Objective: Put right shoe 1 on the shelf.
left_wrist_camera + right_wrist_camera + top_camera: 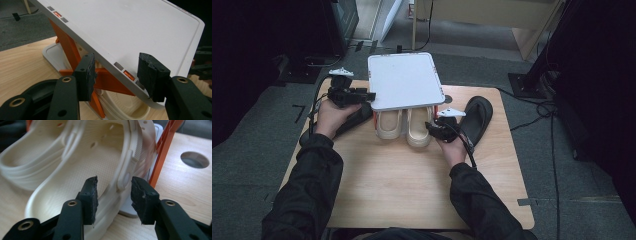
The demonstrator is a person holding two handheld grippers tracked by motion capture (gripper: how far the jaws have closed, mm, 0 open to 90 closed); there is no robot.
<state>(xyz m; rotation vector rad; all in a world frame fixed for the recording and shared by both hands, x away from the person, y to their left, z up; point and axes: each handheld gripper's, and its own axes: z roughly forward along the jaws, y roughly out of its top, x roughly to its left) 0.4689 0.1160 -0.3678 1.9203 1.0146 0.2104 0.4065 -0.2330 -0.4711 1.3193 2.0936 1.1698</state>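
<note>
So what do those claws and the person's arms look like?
Each claw, the left claw and the right claw, is black with two chunky jaws. The jaws end in rough dark pads and carry brass-ringed screw holes. A small grey three-cornered plate sits on top of each. A black cable trails from the right one. The person wears dark long sleeves.

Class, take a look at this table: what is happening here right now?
A person holds a gripper in each hand by a small white shoe rack with orange legs. A pair of cream foam clogs sits on its lower shelf. The left gripper is open at the rack's top edge; the right gripper is open beside the right clog's heel. Black flip-flops lie on the wooden table.
</note>
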